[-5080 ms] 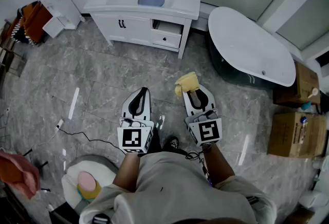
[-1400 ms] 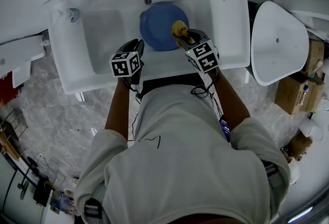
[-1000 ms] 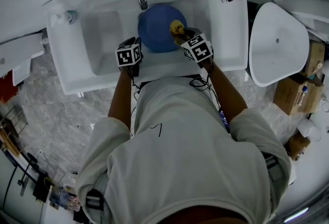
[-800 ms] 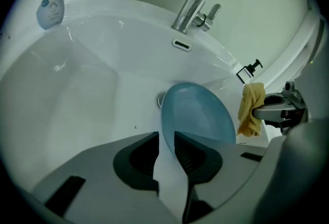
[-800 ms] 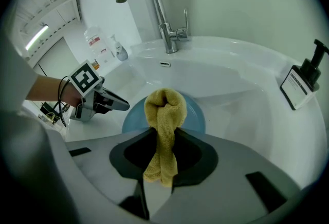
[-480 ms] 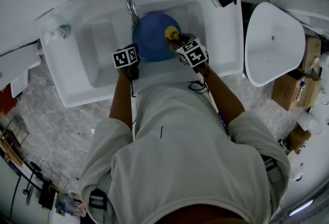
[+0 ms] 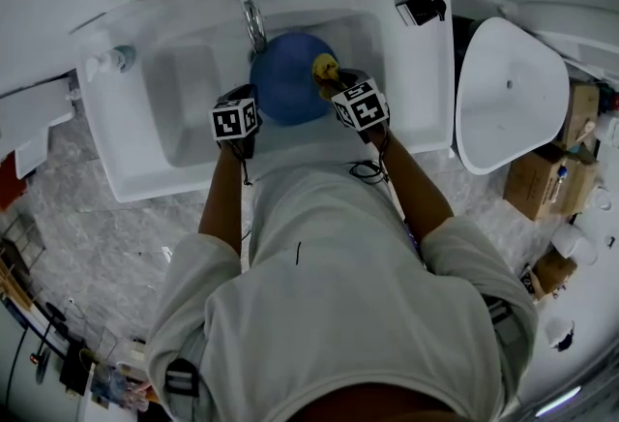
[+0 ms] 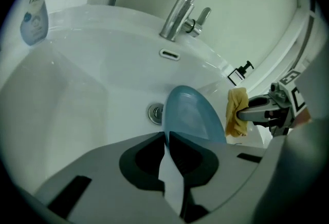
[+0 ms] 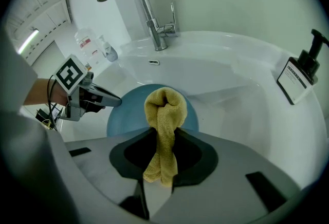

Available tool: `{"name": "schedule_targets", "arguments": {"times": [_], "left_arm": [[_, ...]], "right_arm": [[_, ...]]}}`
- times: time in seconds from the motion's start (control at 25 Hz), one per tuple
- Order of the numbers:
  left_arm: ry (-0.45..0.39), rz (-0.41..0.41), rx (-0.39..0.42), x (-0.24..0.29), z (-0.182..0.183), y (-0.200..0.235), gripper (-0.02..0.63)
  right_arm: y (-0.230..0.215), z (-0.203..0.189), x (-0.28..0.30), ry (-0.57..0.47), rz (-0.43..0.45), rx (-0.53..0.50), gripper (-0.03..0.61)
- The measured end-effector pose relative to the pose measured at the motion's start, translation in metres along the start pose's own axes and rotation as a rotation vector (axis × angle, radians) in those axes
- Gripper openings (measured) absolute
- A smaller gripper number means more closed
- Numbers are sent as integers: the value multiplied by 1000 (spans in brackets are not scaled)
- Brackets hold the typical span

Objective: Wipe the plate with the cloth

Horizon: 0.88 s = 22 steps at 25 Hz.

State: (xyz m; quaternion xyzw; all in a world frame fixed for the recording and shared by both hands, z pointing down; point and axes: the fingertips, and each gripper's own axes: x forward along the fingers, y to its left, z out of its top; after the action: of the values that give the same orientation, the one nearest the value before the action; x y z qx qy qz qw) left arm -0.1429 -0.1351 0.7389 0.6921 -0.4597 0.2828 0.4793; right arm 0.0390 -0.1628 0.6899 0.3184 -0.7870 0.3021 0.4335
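Dim, even light, fisheye-warped edges, dark corners

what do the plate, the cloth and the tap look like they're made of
Plate: smooth blue with a soft sheen and a thin rim; plastic or glazed ceramic, the look leaves it open.
Cloth: yellow terry-like fabric, shown by its fuzzy looped pile and limp folds.
Tap: polished metal, probably chrome-plated, judging by its bright mirror-like reflections.

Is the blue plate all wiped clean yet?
Not yet. Done: the left gripper clamps the round blue plate by its rim, on edge in the white sink, and the right gripper grips the yellow terry cloth. In hand: the cloth is close to the plate's face; contact is unclear. Left: the wiping itself.
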Motion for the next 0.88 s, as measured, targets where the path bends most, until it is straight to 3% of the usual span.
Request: {"name": "schedule_targets", "arguments": {"times": [0.44, 0.68, 0.88], "left_arm": [[-95, -7, 219, -31, 33, -47, 43], [-111, -21, 263, -37, 36, -60, 43], [-108, -41, 297, -38, 38, -71, 44]], "right_arm": [[-24, 12, 24, 107, -48, -74, 89], [-29, 26, 33, 121, -77, -75, 89], [-11, 38, 45, 101, -46, -68, 89]]}}
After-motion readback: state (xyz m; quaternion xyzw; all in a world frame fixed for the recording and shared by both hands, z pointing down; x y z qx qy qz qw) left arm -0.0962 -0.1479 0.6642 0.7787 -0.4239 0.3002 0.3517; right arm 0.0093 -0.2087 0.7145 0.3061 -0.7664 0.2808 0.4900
